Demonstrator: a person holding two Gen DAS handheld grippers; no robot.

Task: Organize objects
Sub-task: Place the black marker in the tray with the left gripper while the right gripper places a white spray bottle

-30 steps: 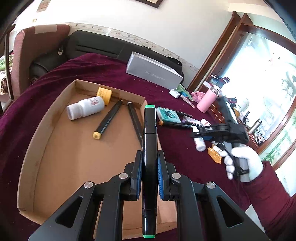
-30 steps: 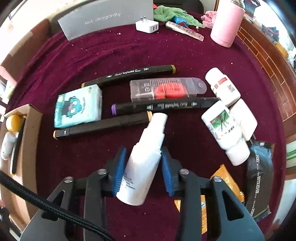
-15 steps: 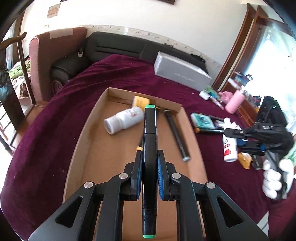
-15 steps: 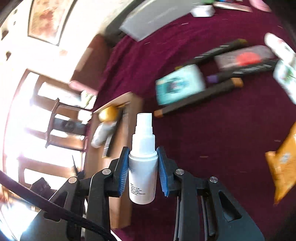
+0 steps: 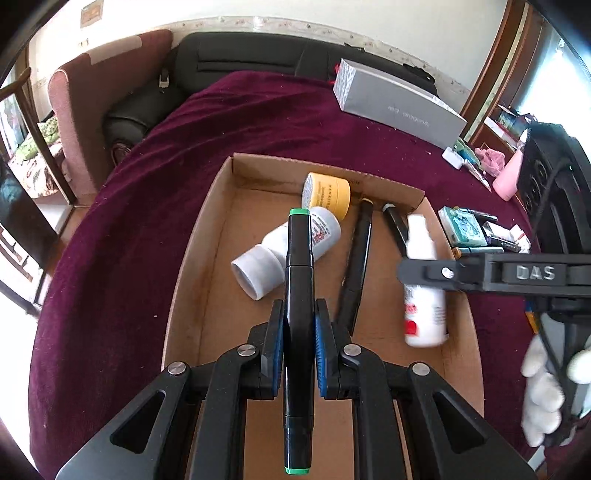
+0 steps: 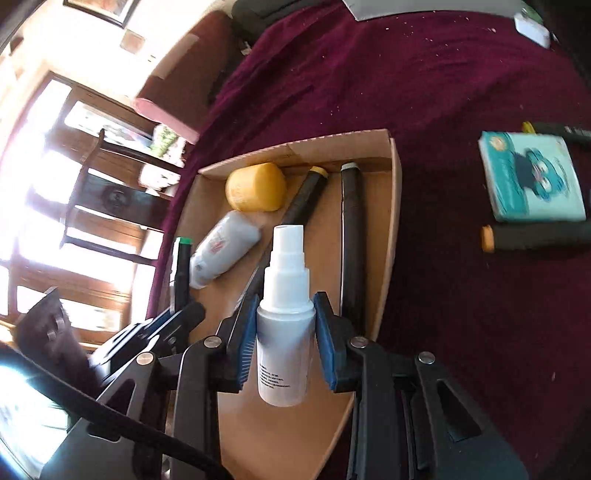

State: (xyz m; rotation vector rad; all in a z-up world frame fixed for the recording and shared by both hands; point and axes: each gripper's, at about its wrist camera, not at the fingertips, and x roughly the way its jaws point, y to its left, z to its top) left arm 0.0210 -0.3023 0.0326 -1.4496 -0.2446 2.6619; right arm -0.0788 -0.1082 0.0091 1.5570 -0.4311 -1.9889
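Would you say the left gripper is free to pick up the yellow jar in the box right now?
Probably not: the left gripper is shut on a green-capped marker, so the yellow jar must wait.

We see a black sofa (image 5: 255, 62) against the white wall (image 5: 332, 18), a pink armchair (image 5: 99, 99) beside the sofa, bright wooden-framed windows (image 6: 48, 184) nearby.

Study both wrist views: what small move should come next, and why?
Probably lower the green-capped marker and spray bottle into the cardboard box, then open the jaws: both grippers are clamped on their items above its floor, beside the markers and bottles lying there.
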